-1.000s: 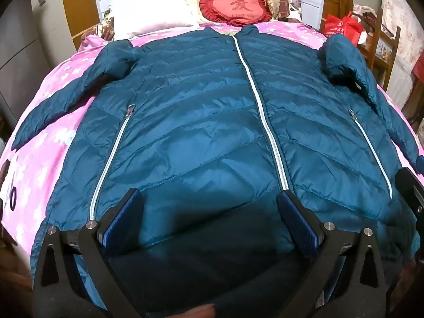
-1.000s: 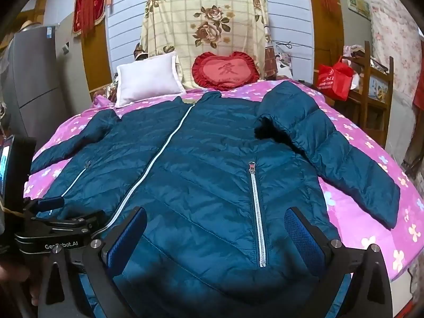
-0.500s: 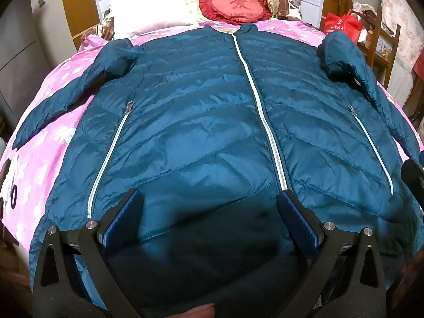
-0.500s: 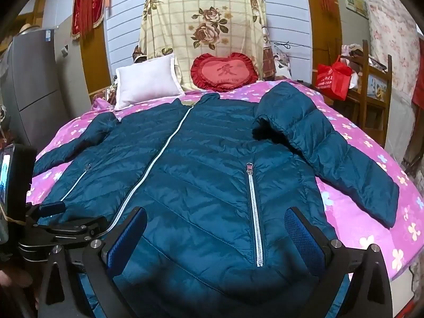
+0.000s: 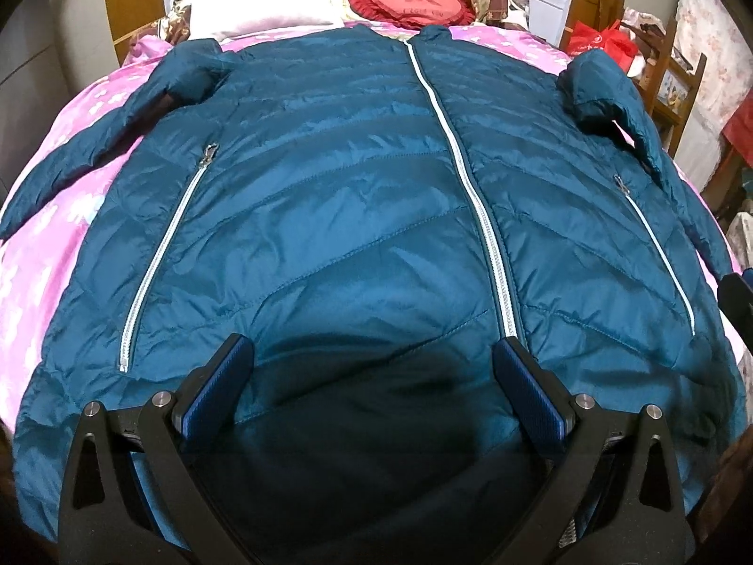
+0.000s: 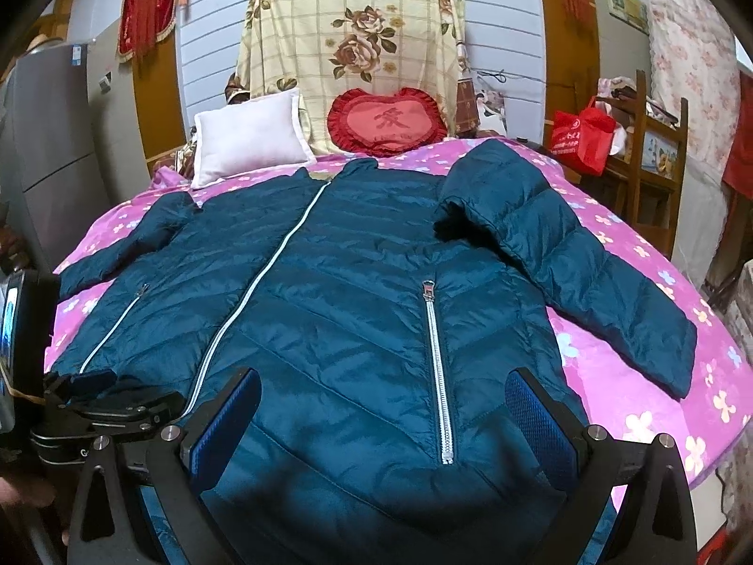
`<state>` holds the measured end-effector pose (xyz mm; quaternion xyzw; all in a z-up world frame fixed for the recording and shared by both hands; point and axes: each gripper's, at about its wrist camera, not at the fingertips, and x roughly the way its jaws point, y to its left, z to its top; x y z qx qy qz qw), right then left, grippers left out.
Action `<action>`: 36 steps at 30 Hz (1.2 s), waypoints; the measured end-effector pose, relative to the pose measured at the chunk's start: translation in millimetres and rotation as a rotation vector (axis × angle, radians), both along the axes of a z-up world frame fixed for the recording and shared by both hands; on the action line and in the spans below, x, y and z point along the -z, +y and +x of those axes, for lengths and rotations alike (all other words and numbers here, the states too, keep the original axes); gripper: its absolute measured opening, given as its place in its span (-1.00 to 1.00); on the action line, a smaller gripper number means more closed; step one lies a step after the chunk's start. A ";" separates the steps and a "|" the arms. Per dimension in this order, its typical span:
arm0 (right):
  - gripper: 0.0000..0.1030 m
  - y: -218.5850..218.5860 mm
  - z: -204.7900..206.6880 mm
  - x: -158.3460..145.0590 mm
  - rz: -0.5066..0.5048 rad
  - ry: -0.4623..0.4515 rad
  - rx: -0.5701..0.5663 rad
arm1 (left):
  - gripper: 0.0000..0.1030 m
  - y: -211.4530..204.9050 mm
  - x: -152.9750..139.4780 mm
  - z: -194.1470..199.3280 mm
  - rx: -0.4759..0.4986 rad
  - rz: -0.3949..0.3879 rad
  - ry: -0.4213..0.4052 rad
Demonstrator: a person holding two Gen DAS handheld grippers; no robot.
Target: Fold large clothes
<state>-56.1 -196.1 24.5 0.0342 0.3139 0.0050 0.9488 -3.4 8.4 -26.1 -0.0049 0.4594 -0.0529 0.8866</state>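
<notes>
A large teal quilted down jacket [image 5: 329,216] lies flat, front up and zipped, on a pink flowered bed [image 5: 42,254]; it also shows in the right wrist view [image 6: 348,301]. Both sleeves spread outward. My left gripper [image 5: 372,376] is open and empty above the hem, left of the white centre zipper [image 5: 475,197]. My right gripper [image 6: 383,409] is open and empty above the hem at the right pocket zipper [image 6: 437,367]. The left gripper shows in the right wrist view [image 6: 99,409] at the lower left.
A white pillow [image 6: 249,139] and a red heart cushion [image 6: 388,122] sit at the head of the bed by a floral cloth [image 6: 353,28]. A wooden shelf with a red bag [image 6: 583,139] stands to the right. A grey fridge [image 6: 52,132] stands left.
Both grippers have moved slightly forward and lower over the jacket's hem. The jacket has not moved. Both stay open.
</notes>
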 end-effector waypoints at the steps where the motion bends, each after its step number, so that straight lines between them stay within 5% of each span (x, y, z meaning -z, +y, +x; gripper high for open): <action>1: 0.99 -0.2 0.7 0.3 0.001 0.001 0.001 | 0.99 0.6 0.6 -0.6 -0.005 -0.007 -0.005; 7: 0.99 -0.4 3.1 2.6 -0.001 0.013 0.005 | 0.99 5.7 -6.0 -6.6 -0.014 -0.016 0.003; 14: 0.99 -5.7 0.9 0.8 0.003 0.007 0.025 | 0.99 17.2 -65.6 -19.8 -0.037 0.049 -0.171; 23: 0.99 -3.6 10.6 -16.1 -0.068 0.036 0.051 | 0.99 38.3 -97.7 -12.0 -0.050 -0.038 -0.242; 29: 0.99 -3.5 49.6 -37.2 -0.064 0.002 0.041 | 0.99 47.3 -103.7 1.0 -0.112 -0.035 -0.255; 33: 0.99 -8.6 50.9 -16.1 -0.055 -0.056 0.029 | 0.99 49.1 -101.0 6.9 -0.114 0.000 -0.290; 36: 0.99 -11.2 60.2 -4.2 -0.026 0.057 0.041 | 0.99 48.9 -90.3 22.1 -0.129 0.059 -0.282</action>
